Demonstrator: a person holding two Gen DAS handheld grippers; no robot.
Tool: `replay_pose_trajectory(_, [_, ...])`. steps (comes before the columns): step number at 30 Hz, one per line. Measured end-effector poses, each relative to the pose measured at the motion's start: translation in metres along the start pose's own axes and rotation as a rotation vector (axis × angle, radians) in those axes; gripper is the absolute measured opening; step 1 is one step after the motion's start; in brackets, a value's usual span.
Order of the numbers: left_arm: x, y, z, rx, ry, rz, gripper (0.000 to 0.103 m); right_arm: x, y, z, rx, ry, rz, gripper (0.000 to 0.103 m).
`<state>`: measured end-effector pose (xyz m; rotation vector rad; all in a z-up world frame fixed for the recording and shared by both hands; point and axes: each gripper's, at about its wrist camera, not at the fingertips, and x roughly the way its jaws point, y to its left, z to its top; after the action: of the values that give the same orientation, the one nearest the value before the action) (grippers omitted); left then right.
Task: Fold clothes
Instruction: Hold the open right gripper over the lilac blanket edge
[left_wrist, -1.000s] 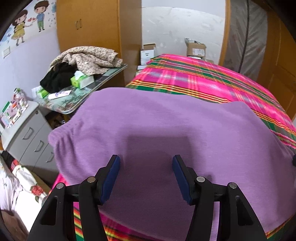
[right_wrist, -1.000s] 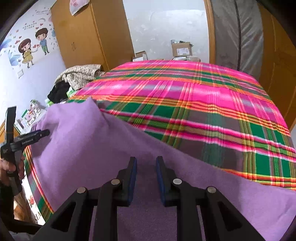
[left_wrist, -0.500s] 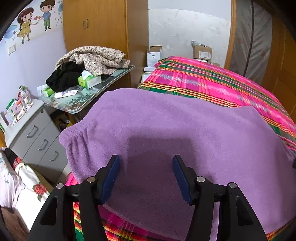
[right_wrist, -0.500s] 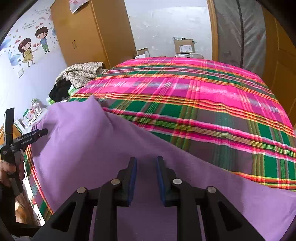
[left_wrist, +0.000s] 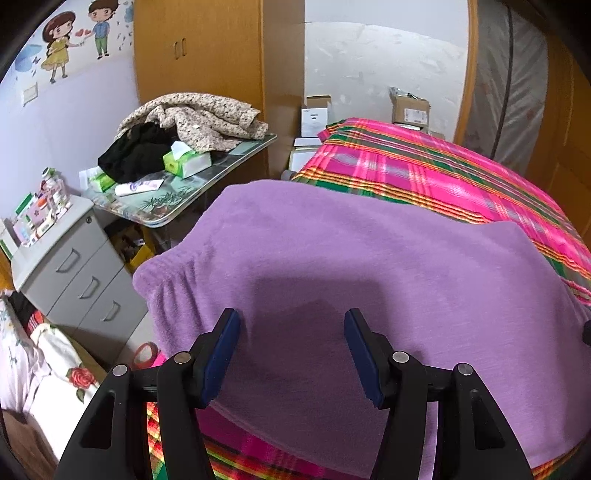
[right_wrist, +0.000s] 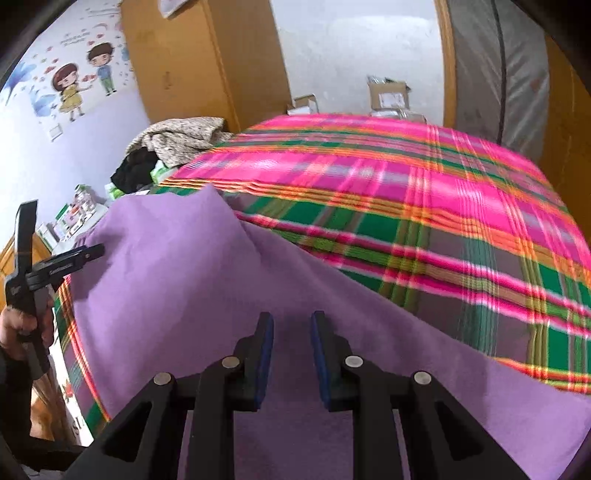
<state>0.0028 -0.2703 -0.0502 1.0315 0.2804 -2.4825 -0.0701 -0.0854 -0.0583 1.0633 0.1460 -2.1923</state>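
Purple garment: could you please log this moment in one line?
purple garment on bed; left gripper open; right gripper just closing, empty

A garment (left_wrist: 369, 266) lies spread across the near edge of a bed (left_wrist: 424, 173), its gathered waistband hanging over the bed's left side. Left of the bed stands a side table (left_wrist: 177, 206) bearing a heap of clothes (left_wrist: 192, 118) and a tissue box (left_wrist: 186, 162); nearer the camera on that side sits a drawer cabinet (left_wrist: 81, 273). Cardboard boxes (left_wrist: 410, 107) rest beyond the bed's far end, and a wardrobe (left_wrist: 199, 51) stands behind the table.
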Motion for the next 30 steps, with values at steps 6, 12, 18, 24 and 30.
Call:
replay_pose_trajectory(6, [-0.003,0.001,0.000,0.009,-0.010,-0.011,0.062,0.001,0.000,-0.001,0.001,-0.001,-0.006,0.018])
replay_pose_trajectory(12, [-0.025,0.014,-0.003,-0.024,-0.062,-0.008,0.062,-0.004,-0.003,-0.002,0.003,-0.006,-0.022,0.018])
replay_pose_trajectory(18, [-0.017,0.037,-0.013,-0.083,-0.016,-0.008,0.061,-0.003,-0.002,-0.005,0.004,-0.003,-0.021,0.018])
replay_pose_trajectory(24, [-0.033,0.045,-0.012,-0.095,-0.067,-0.005,0.062,-0.004,-0.002,-0.006,-0.002,0.000,-0.022,0.019])
replay_pose_trajectory(30, [-0.033,0.080,-0.017,-0.208,-0.042,0.024,0.062,-0.003,-0.003,-0.006,-0.002,0.002,-0.019,0.019])
